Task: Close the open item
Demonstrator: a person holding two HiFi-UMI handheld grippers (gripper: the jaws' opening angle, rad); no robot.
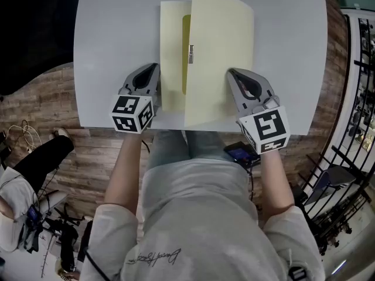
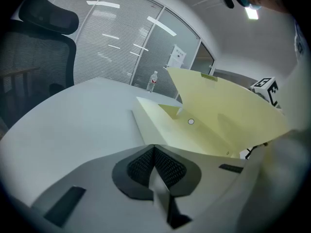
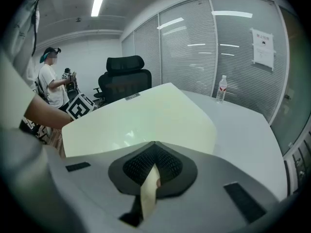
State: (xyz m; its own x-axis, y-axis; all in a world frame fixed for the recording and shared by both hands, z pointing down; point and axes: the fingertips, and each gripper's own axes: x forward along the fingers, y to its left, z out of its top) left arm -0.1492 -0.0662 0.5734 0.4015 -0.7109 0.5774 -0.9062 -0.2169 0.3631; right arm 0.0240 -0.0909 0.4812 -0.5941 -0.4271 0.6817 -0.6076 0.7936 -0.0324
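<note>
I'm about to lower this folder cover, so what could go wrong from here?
The right tongs pinch only an edge of the raised cover, so it may slip free and flop down. The left tongs sit shut beside the back sheet, apparently not holding it, so it could slide on the smooth table.

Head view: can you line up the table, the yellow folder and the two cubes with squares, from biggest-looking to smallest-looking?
1. table
2. yellow folder
3. right cube and left cube: they look nearly alike, so I won't rank one over the other.
</note>
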